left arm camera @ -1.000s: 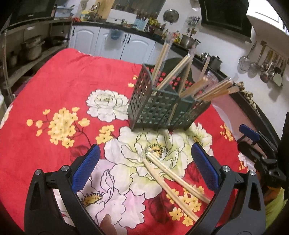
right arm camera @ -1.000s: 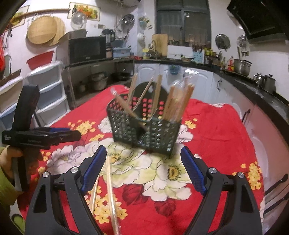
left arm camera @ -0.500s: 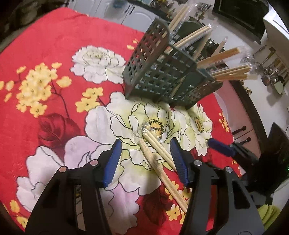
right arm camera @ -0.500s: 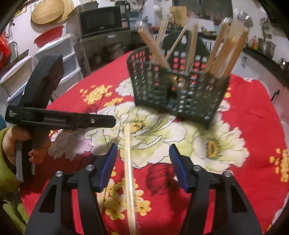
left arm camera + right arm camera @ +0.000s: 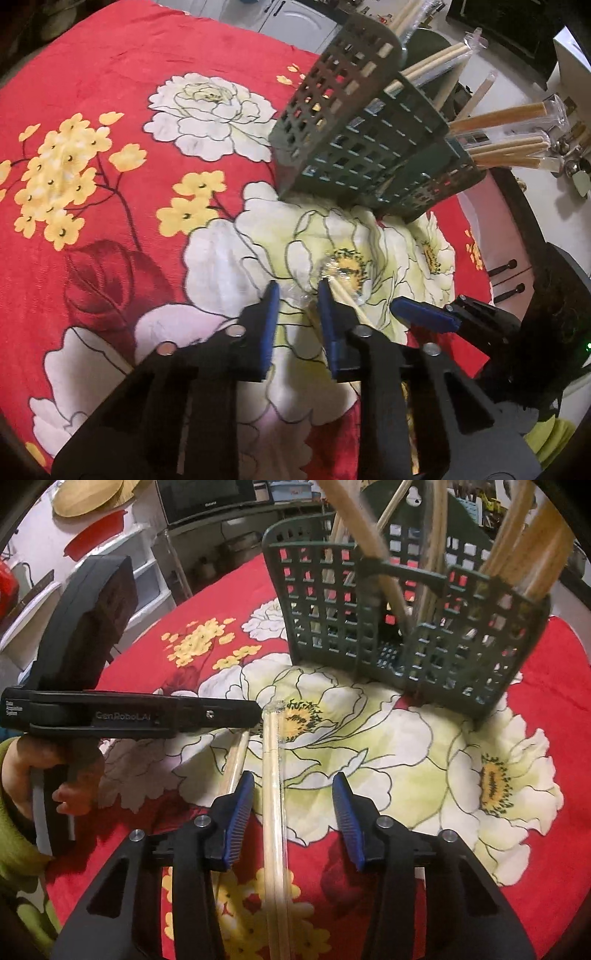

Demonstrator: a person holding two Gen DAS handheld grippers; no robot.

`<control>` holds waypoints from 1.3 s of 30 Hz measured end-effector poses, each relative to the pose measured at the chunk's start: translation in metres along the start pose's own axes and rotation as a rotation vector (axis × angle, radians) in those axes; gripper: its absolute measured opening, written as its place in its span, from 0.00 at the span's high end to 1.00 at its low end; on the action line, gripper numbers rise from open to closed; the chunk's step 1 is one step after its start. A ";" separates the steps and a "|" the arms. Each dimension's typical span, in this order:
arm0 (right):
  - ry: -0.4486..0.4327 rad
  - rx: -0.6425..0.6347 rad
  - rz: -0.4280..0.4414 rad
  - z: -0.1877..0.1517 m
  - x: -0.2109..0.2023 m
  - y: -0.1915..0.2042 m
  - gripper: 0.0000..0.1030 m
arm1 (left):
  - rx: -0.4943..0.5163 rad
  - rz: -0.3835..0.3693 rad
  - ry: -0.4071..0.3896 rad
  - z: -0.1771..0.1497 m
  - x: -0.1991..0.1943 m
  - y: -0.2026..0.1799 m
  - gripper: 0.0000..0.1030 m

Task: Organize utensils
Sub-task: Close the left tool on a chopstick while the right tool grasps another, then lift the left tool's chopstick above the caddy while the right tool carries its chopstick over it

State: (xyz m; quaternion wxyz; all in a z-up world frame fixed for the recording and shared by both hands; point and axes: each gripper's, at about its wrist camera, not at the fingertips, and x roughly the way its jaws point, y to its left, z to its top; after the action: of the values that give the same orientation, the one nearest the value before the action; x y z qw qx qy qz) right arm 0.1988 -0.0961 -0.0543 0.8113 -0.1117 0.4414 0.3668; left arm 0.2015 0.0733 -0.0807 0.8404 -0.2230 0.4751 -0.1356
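Both grippers are descending on wrapped chopsticks point(image 5: 273, 812) lying at lower centre, below the green basket point(image 5: 406, 635), for pickup. The left gripper point(image 5: 295, 295) jaws have been closing to a narrow gap around the wrapper tip. The right gripper point(image 5: 291, 786) jaws, also closing, are straddling one pair without touching.

Dim warm indoor light, soft shadows, slight motion blur, and strong fisheye bending with dark corners.

The worktop point(image 5: 110, 92) is viewed close-up, angled downward, from each wrist; the green basket point(image 5: 354, 147) and the same white flower are shared by both.
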 end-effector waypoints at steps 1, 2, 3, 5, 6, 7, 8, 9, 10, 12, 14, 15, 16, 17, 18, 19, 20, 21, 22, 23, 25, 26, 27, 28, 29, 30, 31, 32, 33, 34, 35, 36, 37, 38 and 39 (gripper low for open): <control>0.002 -0.003 -0.002 0.001 0.002 0.000 0.60 | -0.003 -0.005 0.001 0.001 0.000 0.002 0.91; 0.004 -0.004 -0.004 0.003 0.004 0.000 0.60 | -0.004 -0.008 0.001 0.001 0.000 0.005 0.93; 0.005 -0.005 -0.004 0.006 0.007 0.000 0.60 | -0.008 -0.013 0.001 0.001 0.000 0.006 0.93; 0.008 -0.004 -0.002 0.009 0.009 -0.003 0.61 | -0.014 -0.026 0.002 0.003 -0.001 0.010 0.95; 0.010 -0.005 -0.005 0.012 0.012 -0.004 0.62 | -0.015 -0.030 0.004 0.003 -0.002 0.010 0.95; 0.012 -0.006 -0.006 0.014 0.014 -0.004 0.63 | -0.017 -0.036 0.005 0.004 -0.003 0.012 0.96; 0.015 -0.005 -0.006 0.016 0.016 -0.005 0.64 | -0.020 -0.038 0.004 0.004 -0.004 0.013 0.96; 0.017 -0.005 -0.009 0.018 0.019 -0.005 0.66 | -0.023 -0.040 0.003 0.005 -0.005 0.013 0.97; 0.019 -0.008 -0.013 0.021 0.021 -0.005 0.68 | -0.024 -0.041 0.002 0.004 -0.006 0.014 0.97; 0.027 -0.011 -0.024 0.025 0.025 -0.006 0.73 | -0.029 -0.044 -0.002 0.004 -0.008 0.017 0.97; 0.033 -0.007 -0.028 0.030 0.029 -0.007 0.79 | -0.033 -0.044 -0.006 0.003 -0.010 0.019 0.98; 0.036 -0.001 -0.028 0.033 0.030 -0.008 0.84 | -0.031 -0.042 -0.008 0.003 -0.011 0.020 0.98; 0.039 0.003 -0.023 0.034 0.030 -0.008 0.87 | -0.030 -0.041 -0.010 0.003 -0.011 0.019 0.98; 0.041 0.004 -0.022 0.034 0.030 -0.009 0.88 | -0.029 -0.039 -0.011 0.003 -0.012 0.019 0.98; 0.041 0.006 -0.023 0.036 0.030 -0.009 0.89 | -0.027 -0.037 -0.012 0.003 -0.013 0.020 0.98; 0.039 0.006 -0.024 0.037 0.029 -0.009 0.92 | -0.026 -0.036 -0.013 0.002 -0.013 0.019 0.98; 0.036 0.002 -0.026 0.037 0.028 -0.008 0.94 | -0.023 -0.033 -0.015 0.003 -0.014 0.019 0.98; 0.031 0.002 -0.028 0.038 0.026 -0.008 0.95 | -0.019 -0.029 -0.017 0.002 -0.014 0.018 0.98; 0.028 0.003 -0.026 0.038 0.025 -0.009 0.95 | -0.016 -0.025 -0.020 0.003 -0.014 0.015 0.98; 0.024 0.003 -0.023 0.038 0.024 -0.007 0.95 | -0.012 -0.021 -0.025 0.003 -0.015 0.014 0.98; 0.007 0.007 -0.021 0.038 0.019 -0.007 0.95 | -0.001 -0.016 -0.033 0.004 -0.017 0.011 0.98; 0.003 0.011 -0.016 0.038 0.017 -0.007 0.95 | 0.000 -0.017 -0.037 0.004 -0.019 0.010 0.98; -0.008 0.015 -0.009 0.037 0.013 -0.007 0.95 | 0.001 -0.018 -0.040 0.004 -0.021 0.009 0.98; -0.016 0.015 -0.006 0.038 0.010 -0.006 0.95 | 0.003 -0.018 -0.042 0.004 -0.021 0.008 0.98; -0.030 0.013 -0.001 0.037 0.005 -0.005 0.95 | 0.007 -0.020 -0.047 0.005 -0.024 0.007 0.98; -0.040 0.015 0.001 0.036 0.000 -0.006 0.95 | 0.009 -0.022 -0.051 0.005 -0.026 0.006 0.98; -0.053 0.022 0.005 0.036 -0.005 -0.007 0.95 | 0.012 -0.024 -0.054 0.005 -0.027 0.004 0.98; -0.063 0.026 0.009 0.036 -0.008 -0.006 0.95 | 0.019 -0.029 -0.060 0.005 -0.031 0.001 0.98; -0.080 0.029 0.013 0.034 -0.015 -0.007 0.95 | 0.026 -0.032 -0.065 0.005 -0.034 -0.001 0.98; -0.094 0.031 0.013 0.034 -0.021 -0.008 0.95 | 0.035 -0.036 -0.072 0.005 -0.037 -0.004 0.98; -0.105 0.034 0.010 0.033 -0.025 -0.009 0.95 | 0.042 -0.038 -0.078 0.005 -0.041 -0.006 0.98; -0.125 0.038 0.009 0.032 -0.033 -0.010 0.95 | 0.048 -0.041 -0.084 0.006 -0.044 -0.009 0.98; -0.135 0.041 0.009 0.031 -0.037 -0.010 0.95 | 0.055 -0.045 -0.090 0.006 -0.047 -0.013 0.98; -0.149 0.044 0.010 0.031 -0.041 -0.010 0.95 | 0.068 -0.049 -0.099 0.007 -0.051 -0.018 0.98; -0.169 0.043 0.008 0.031 -0.049 -0.009 0.95 | 0.077 -0.051 -0.106 0.008 -0.053 -0.021 0.98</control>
State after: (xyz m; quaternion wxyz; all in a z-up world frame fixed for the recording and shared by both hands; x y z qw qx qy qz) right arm 0.2082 -0.1115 0.0014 0.8464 -0.0611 0.3794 0.3687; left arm 0.1804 0.0801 -0.0271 0.8684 -0.2096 0.4188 -0.1630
